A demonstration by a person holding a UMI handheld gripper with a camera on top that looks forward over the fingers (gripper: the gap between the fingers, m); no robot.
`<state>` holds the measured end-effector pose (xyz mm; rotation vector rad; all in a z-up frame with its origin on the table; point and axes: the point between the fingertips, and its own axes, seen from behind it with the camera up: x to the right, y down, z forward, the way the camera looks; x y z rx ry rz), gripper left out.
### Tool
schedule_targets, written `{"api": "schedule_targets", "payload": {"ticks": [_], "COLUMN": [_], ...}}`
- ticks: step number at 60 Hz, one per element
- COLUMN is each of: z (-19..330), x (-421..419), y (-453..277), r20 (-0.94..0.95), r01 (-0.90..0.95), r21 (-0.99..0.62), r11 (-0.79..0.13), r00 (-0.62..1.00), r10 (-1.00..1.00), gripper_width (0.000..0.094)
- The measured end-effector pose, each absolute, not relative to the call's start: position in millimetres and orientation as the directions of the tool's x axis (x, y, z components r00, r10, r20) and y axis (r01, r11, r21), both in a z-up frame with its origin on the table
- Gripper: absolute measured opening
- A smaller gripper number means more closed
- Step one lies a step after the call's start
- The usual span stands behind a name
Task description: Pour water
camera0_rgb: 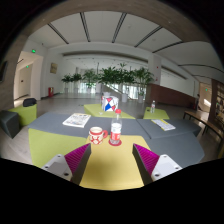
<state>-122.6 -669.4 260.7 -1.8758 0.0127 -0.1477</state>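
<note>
— Gripper view: two-finger gripper (112, 160) with magenta pads (76, 155), lower centre, spread apart, grasping nothing.
— And just above, mid-frame?
— Red patterned cup (96, 134) beside clear red-labelled bottle (116, 129), standing beyond the fingers on yellow-and-grey table (110, 168).

I'm looking into a large office lounge or lobby. A panelled ceiling (105, 25) with strip lights spans it, potted plants (110, 76) line the far side, and armchairs (22, 116) flank the yellow-and-grey counter (112, 165).
</note>
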Motion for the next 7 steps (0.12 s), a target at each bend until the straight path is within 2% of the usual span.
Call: {"api": "schedule_targets", "payload": {"ticks": [7], "z": [264.1], "x": [-126.2], "y": [-678.5], "r20": [0.088], "r01": [0.061], "r21": [-0.953], "r11": [-0.298], "r00": [0.993], "r10": [-0.08], "gripper_width": [0.0856]}}
